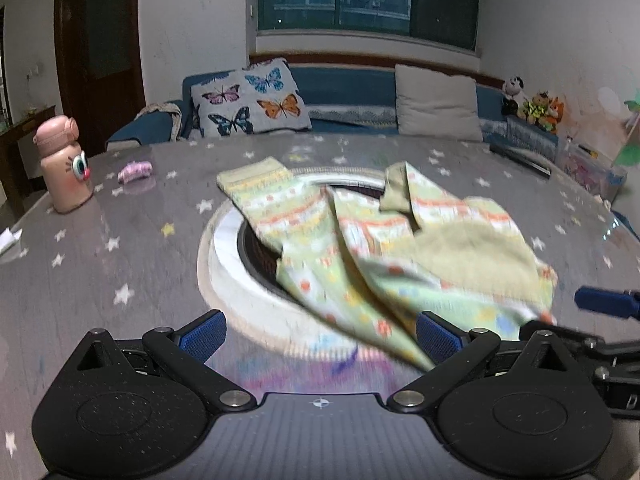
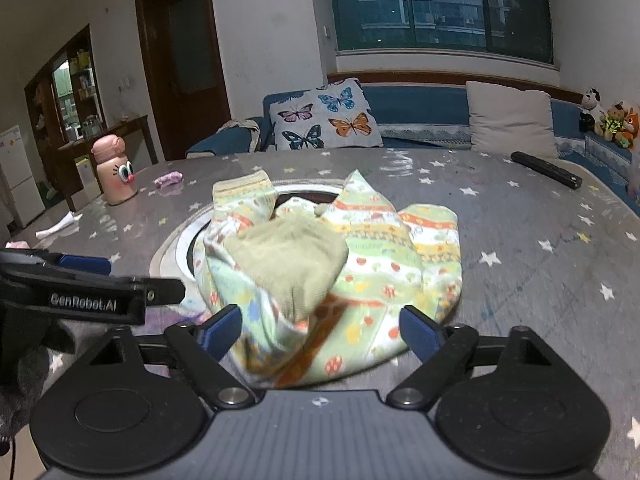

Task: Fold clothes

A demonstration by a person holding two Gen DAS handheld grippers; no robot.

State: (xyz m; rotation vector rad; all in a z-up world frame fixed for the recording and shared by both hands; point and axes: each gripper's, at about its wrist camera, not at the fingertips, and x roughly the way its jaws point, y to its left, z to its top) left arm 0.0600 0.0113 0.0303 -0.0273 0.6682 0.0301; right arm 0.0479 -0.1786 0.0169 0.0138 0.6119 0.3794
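A small light-green garment [image 1: 384, 240] with orange and yellow patterned bands lies crumpled on the grey star-print table [image 1: 100, 280], partly over a round white-rimmed inset [image 1: 228, 272]. My left gripper [image 1: 320, 338] is open at the garment's near left edge, and the cloth laps against its right pad. My right gripper [image 2: 320, 330] is open too, with the garment's [image 2: 360, 264] near folds bunched between its blue pads. The plain olive inner side faces up in the middle. Motion blur smears the cloth.
At the far left stand a pink bottle with cartoon eyes [image 1: 64, 168] and a small pink bundle [image 1: 135, 171]. A black remote [image 2: 546, 169] lies at the far right. White paper [image 2: 60, 226] lies near the left edge. Behind the table is a blue sofa with a butterfly pillow [image 1: 250, 100].
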